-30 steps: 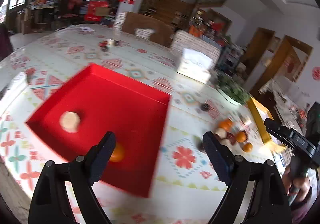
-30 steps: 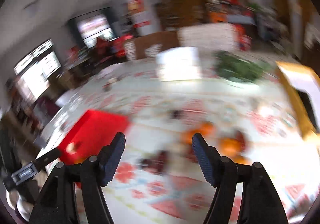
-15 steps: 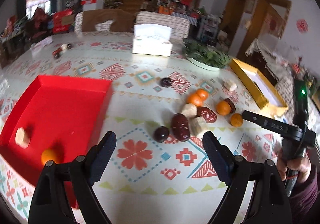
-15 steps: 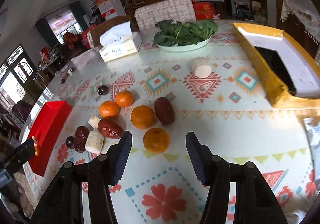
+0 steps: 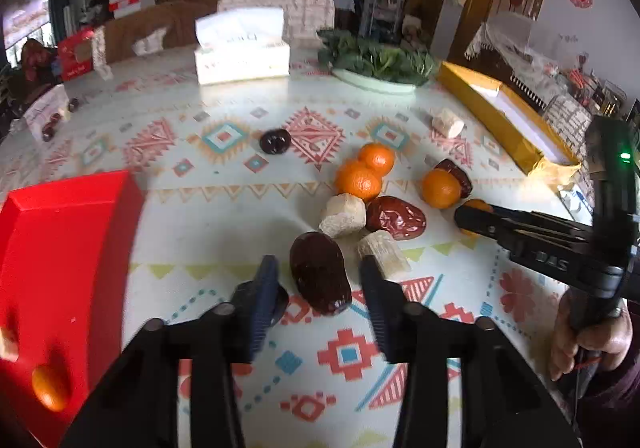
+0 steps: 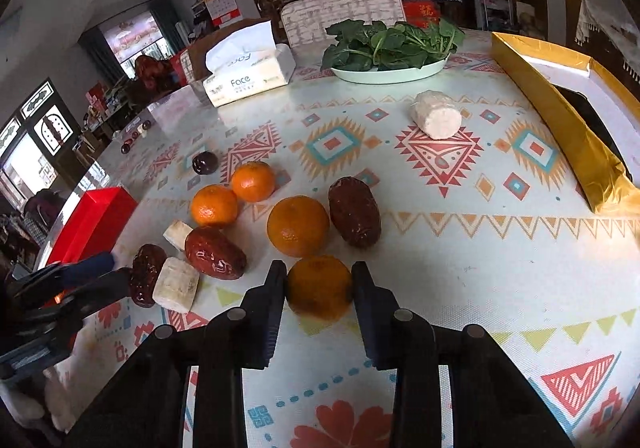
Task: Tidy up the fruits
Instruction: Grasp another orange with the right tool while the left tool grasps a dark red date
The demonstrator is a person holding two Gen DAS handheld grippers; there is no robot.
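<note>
left wrist: left gripper (image 5: 318, 280) jaws closing around dark red date (image 5: 319, 275) on the patterned table (image 5: 224, 215), pads not yet pressing; right wrist: right gripper (image 6: 319, 282) jaws closing, pads touching the nearest orange (image 6: 319, 286) on the table.

Tablecloth (image 6: 460, 256): white, geometric motifs in red, orange, teal. Tray (image 5: 60, 248): red. Box (image 6: 552, 107): gold outside, white inside. Mandarins (image 6: 298, 226): orange. Dates (image 5: 318, 276): dark brown-red. Greens (image 6: 392, 41) sat on a pale plate (image 6: 400, 73).
</note>
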